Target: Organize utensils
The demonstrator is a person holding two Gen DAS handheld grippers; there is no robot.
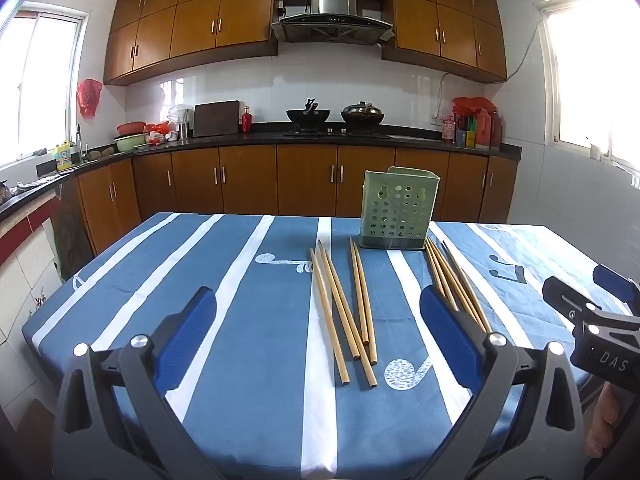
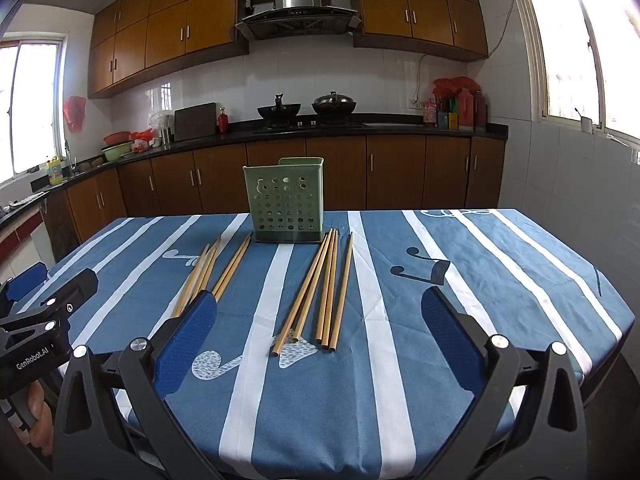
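A green perforated utensil holder point(image 1: 398, 210) stands upright near the table's far edge; it also shows in the right wrist view point(image 2: 285, 203). Two groups of wooden chopsticks lie flat on the blue striped tablecloth in front of it: a left group point(image 1: 344, 312) point(image 2: 208, 272) and a right group point(image 1: 456, 284) point(image 2: 320, 292). My left gripper point(image 1: 318, 304) is open and empty, above the near table, facing the left group. My right gripper point(image 2: 320, 304) is open and empty, facing the right group. Each gripper shows at the edge of the other's view.
The table point(image 1: 160, 280) has a blue cloth with white stripes and music notes. Behind it runs a kitchen counter point(image 1: 320, 136) with woks, a cutting board and bottles. Brown cabinets and windows line the walls.
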